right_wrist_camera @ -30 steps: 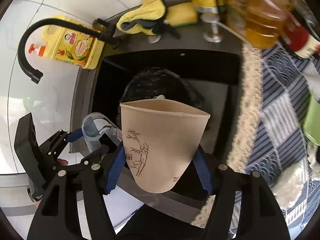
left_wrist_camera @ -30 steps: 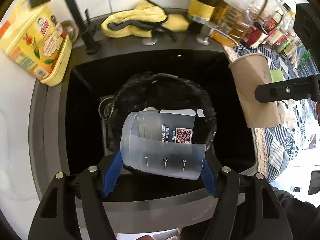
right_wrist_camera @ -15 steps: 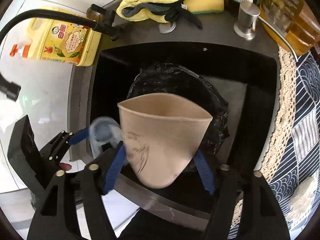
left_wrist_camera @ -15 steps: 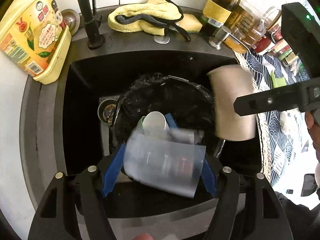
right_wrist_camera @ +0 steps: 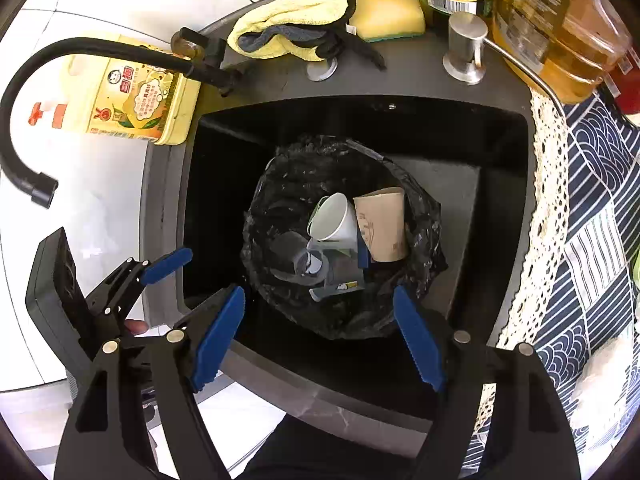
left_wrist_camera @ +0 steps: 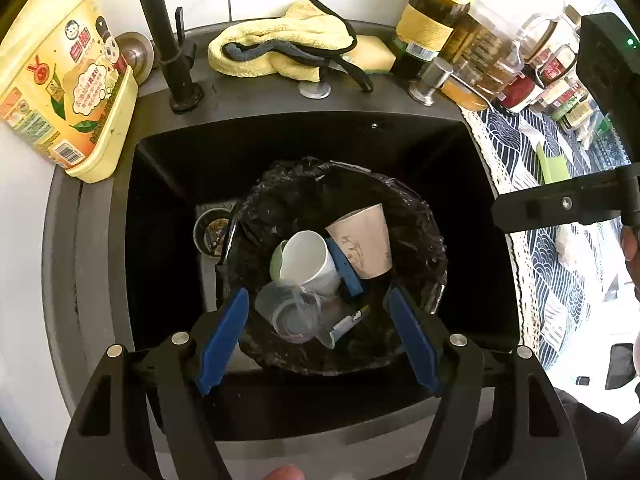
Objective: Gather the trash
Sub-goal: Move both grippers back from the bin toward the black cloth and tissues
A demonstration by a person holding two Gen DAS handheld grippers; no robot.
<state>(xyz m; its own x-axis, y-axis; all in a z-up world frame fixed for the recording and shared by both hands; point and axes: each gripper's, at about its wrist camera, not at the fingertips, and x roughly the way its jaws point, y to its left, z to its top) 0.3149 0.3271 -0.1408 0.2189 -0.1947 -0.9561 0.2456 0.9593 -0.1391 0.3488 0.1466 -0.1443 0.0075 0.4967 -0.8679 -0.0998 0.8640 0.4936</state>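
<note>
gaping left gripper (left_wrist_camera: 320,336), right gripper (right_wrist_camera: 318,338), both empty

Both fisheye views are brightly lit by daylight, and the white counter (right_wrist_camera: 100,208) is nearly washed out. The black sink (left_wrist_camera: 440,152) is left in deep shadow. Edges are strongly curved and vignetted; the centre is rendered sharp.

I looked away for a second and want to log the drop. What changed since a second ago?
Both grippers let go: the left gripper dropped the clear plastic cup and the right gripper dropped the brown paper cup into the black bin bag. Both now hang open and empty above it. The detergent bottle, yellow cloth and sink stayed put.
</note>
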